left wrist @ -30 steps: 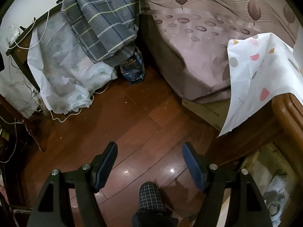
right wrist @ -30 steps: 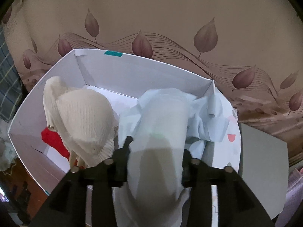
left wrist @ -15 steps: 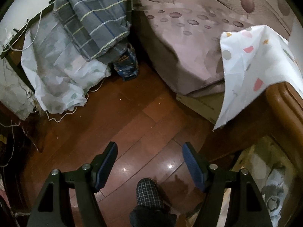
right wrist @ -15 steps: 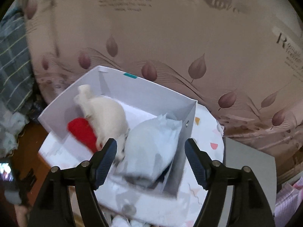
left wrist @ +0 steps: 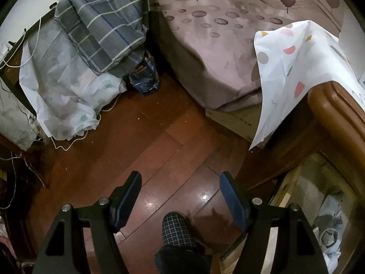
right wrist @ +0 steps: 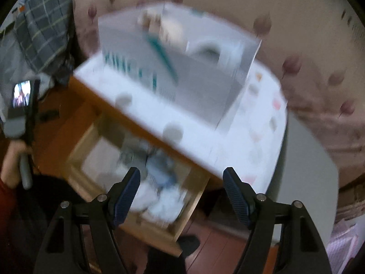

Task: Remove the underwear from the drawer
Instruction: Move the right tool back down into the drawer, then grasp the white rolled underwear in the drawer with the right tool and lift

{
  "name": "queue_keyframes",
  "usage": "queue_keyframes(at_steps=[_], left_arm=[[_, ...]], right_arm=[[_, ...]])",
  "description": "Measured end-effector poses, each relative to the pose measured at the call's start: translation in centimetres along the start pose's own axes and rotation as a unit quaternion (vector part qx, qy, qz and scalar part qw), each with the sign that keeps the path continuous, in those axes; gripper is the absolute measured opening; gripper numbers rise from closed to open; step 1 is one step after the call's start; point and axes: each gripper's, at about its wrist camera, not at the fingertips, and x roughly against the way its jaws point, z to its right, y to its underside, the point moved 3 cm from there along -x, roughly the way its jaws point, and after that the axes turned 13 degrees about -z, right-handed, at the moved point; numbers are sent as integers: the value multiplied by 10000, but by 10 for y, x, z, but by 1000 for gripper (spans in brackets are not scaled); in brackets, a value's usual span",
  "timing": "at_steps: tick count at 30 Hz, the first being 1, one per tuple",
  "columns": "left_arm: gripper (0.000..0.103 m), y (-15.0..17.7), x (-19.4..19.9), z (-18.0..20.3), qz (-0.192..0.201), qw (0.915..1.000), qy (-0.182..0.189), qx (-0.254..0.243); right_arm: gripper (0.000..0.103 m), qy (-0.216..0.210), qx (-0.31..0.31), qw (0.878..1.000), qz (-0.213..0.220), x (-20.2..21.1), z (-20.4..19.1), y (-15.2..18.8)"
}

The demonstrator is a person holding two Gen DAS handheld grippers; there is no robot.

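Wood floor (left wrist: 136,141) bare by bed; drawer (right wrist: 127,178) open; both hand-held grippers (left wrist: 180,191) (right wrist: 181,188) agape, empty

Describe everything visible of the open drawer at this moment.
The drawer is pulled out below the cloth-covered wooden top, its pale wood walls forming an open rectangular frame. Inside lies a loose heap of light blue, grey and white garments, blurred by motion in the right wrist view. The left wrist view shows one corner with crumpled grey-blue fabric. The right gripper hovers above it, jaws open and empty, touching nothing.
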Motion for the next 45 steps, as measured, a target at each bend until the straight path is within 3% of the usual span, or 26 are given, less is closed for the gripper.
queue_keyframes(at_steps=[7,12,15,25,33,41,45], left_arm=[[73,3,-1,4,-33,10000,-3,-65],[73,4,0,9,-9,9999,1,-164],[73,2,2,10,17,9998,15,-209],[73,1,-9,8,-252,9995,168,-125],[73,1,-9,12,-242,9992,177,-261],[73,1,-10,17,-253,9991,183,-274],[73,2,-10,20,-255,9991,184,-288]], right_arm=[[70,-260,110,9949,-967,-94,-12,22],[69,-307,358,9899,-1336,-138,-25,23],[69,-579,561,9851,-1522,-159,-37,16],[69,-539,1253,9725,-1886,-205,-70,-6],[70,-862,1484,9598,-2219,-229,-84,-11],[71,-889,1651,9533,-2368,-246,-105,-9],[62,-931,1647,9528,-2375,-247,-111,-7]])
